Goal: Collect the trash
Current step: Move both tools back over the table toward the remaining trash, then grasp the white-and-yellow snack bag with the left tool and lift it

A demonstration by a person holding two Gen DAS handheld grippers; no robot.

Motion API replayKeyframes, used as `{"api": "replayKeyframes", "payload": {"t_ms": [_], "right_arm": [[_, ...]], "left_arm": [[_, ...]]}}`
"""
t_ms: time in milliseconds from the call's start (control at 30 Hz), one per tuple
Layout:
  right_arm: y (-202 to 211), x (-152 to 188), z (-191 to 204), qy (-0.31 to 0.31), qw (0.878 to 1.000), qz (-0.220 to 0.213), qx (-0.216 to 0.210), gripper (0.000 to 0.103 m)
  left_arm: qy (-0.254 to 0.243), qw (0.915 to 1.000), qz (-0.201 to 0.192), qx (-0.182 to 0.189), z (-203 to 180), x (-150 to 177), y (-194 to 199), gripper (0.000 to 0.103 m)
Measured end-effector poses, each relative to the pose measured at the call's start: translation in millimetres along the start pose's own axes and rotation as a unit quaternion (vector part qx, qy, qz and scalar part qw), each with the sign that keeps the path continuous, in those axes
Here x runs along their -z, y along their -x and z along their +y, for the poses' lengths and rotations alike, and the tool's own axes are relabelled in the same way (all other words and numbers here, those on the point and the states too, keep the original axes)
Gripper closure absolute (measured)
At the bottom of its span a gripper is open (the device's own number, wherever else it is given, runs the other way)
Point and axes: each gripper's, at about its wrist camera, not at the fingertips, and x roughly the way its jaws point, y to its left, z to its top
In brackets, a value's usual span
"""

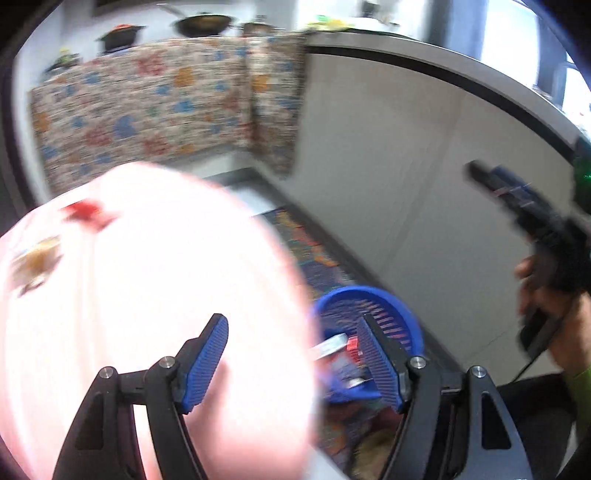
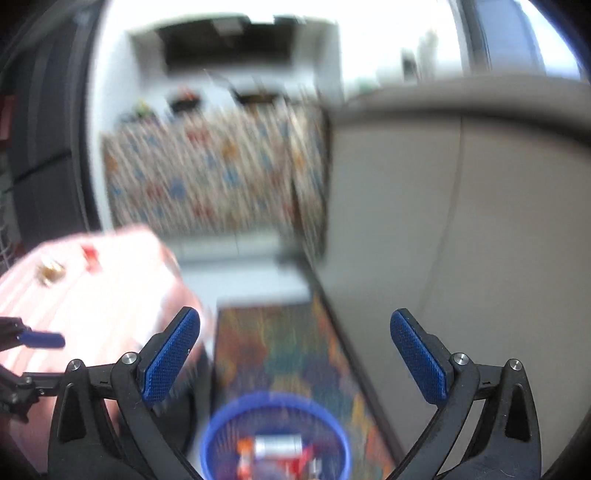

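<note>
A blue mesh basket [image 1: 354, 291] [image 2: 273, 398] stands on the floor mat and holds silver and red wrappers [image 1: 332, 347] [image 2: 275, 448]. My left gripper [image 1: 295, 363] is open, with nothing pinched between its blue pads; it hangs over the edge of a pink surface [image 1: 147, 277] [image 2: 92, 288] and the basket. A red scrap [image 1: 86, 214] [image 2: 90, 258] and a brownish piece [image 1: 37, 258] [image 2: 50, 273] lie on the pink surface. My right gripper [image 2: 295, 358] is wide open and empty, above and behind the basket. It also shows blurred at the right [image 1: 517, 199], held by a hand [image 1: 554, 314].
A colourful mat [image 1: 314, 251] [image 2: 288, 350] runs along a white cabinet front [image 1: 406, 166] [image 2: 461, 221]. Behind hangs a flower-patterned curtain [image 1: 147, 103] [image 2: 207, 173] under a counter with pots [image 1: 203, 24]. Both views are motion-blurred.
</note>
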Motion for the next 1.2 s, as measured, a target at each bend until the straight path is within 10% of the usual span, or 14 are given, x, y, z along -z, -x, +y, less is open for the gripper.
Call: {"api": "replayKeyframes", "payload": {"t_ms": [233,500,733,1067,1133,1200], "right_arm": [[-27,-8,128,0.044,0.985,0.103,-0.128,0.000],[-104,42,283,0.112,0.927,0.285,-0.216,0.000],[-136,60,308,0.121,0.926,0.294,-0.205,0.000],[-131,56,318,0.112,0.934,0.275,-0.197,0.000],[-132,56,318,0.111,0.935,0.275,-0.197,0.000],[-131,56,318,0.111,0.935,0.274,-0.196,0.000]], "left_arm": [[0.060,0.9905,0.021,-0.122,121,45,30,0.029],[0.111,0.9817,0.037,-0.150,227,49,19,0.025],[0.082,0.9845,0.063,-0.142,278,20,-16,0.000],[0.043,0.9866,0.062,-0.145,303,-38,-66,0.000],[0.034,0.9867,0.054,-0.149,303,-44,-70,0.012],[0.048,0.9916,0.043,-0.112,301,-44,-67,0.048]]}}
